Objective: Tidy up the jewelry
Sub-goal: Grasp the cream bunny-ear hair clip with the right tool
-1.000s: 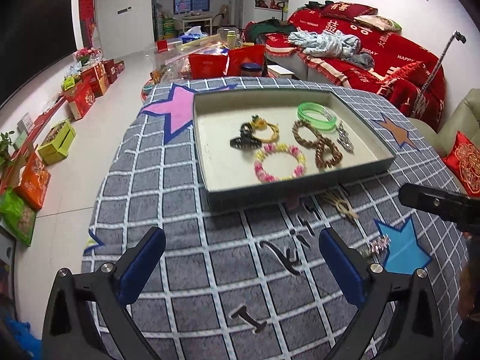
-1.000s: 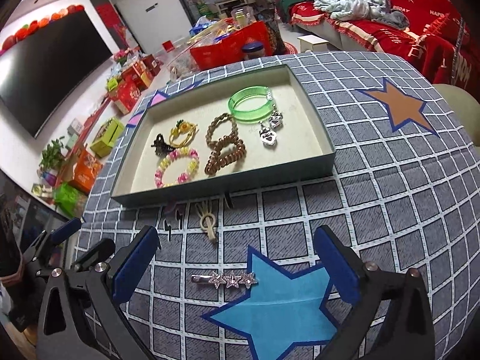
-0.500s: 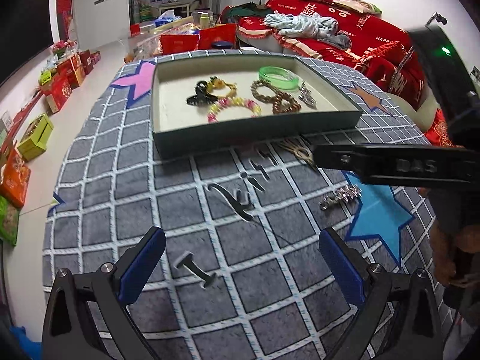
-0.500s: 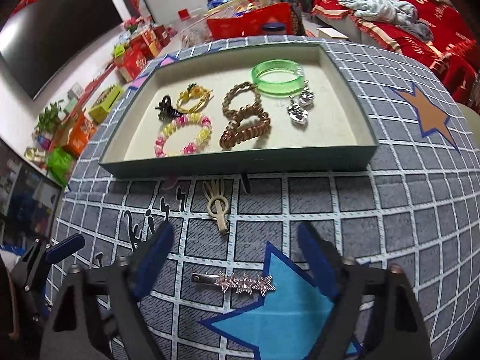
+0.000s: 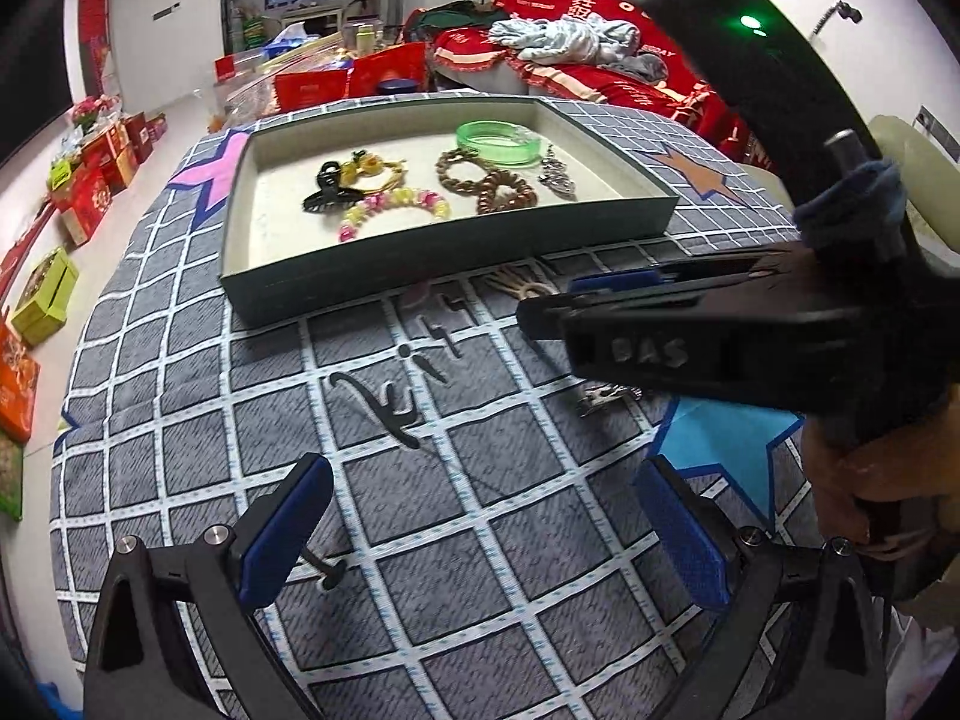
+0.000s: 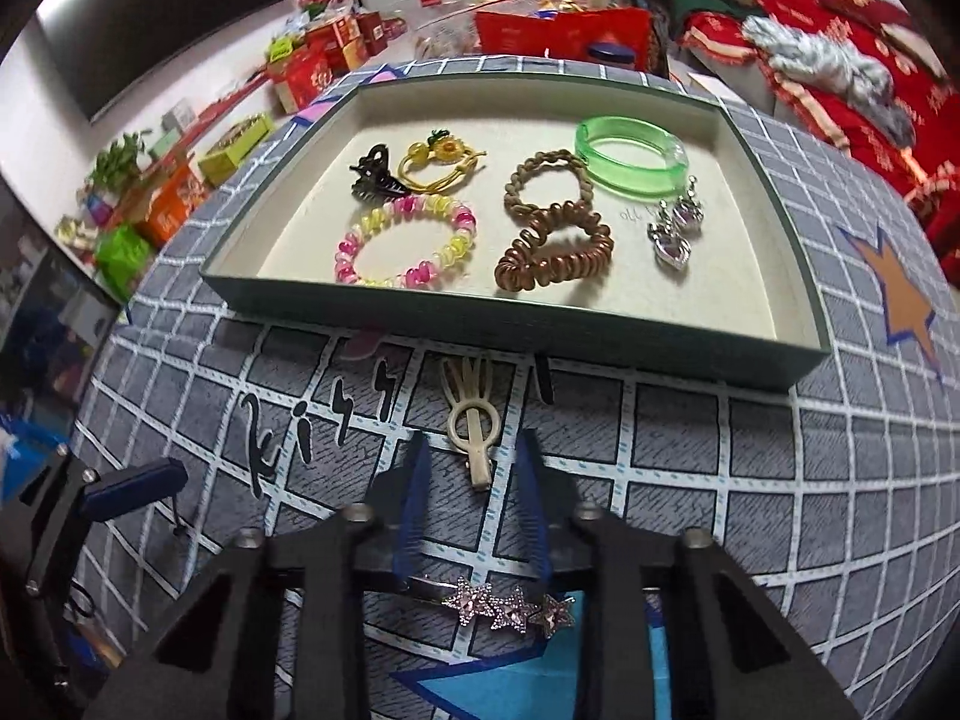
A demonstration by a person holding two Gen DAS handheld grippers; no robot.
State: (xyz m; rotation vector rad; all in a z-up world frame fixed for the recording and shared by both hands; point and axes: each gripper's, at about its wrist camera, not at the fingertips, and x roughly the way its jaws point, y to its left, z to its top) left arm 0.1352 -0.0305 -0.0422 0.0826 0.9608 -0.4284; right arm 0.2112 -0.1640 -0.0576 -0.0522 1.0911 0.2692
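A counter (image 6: pixel 750 480) covered in a grey checked cloth carries a shallow green tray (image 6: pixel 600 342) that already holds a black claw clip, a yellow flower tie, a pink and yellow coil band, two brown coil bands, a green bangle (image 6: pixel 630 156) and silver charms.

Two pieces lie outside the tray on the cloth. A beige clip (image 6: pixel 471 420) sits just in front of the tray's near wall. A star clip (image 6: pixel 510 603), a thin metal bar with three sparkly stars, lies nearer the camera at the edge of a blue star print.

The right gripper (image 6: pixel 474 510) points steeply down over the star clip. Its jaws are closing and now stand narrowly apart. The beige clip's tail shows beyond the blue pads. The star clip's bar runs crosswise at the base of the jaws. Whether the pads touch either clip cannot be told, and nothing looks held.

The left gripper (image 5: pixel 480 534) hovers over bare cloth with jaws wide apart, holding nothing.

The step appears to be picking up a loose clip to put in the tray. To do it well, the pads should straddle the clip across its narrow width, press down to the cloth, and close on the metal or plastic body, not on the fabric.
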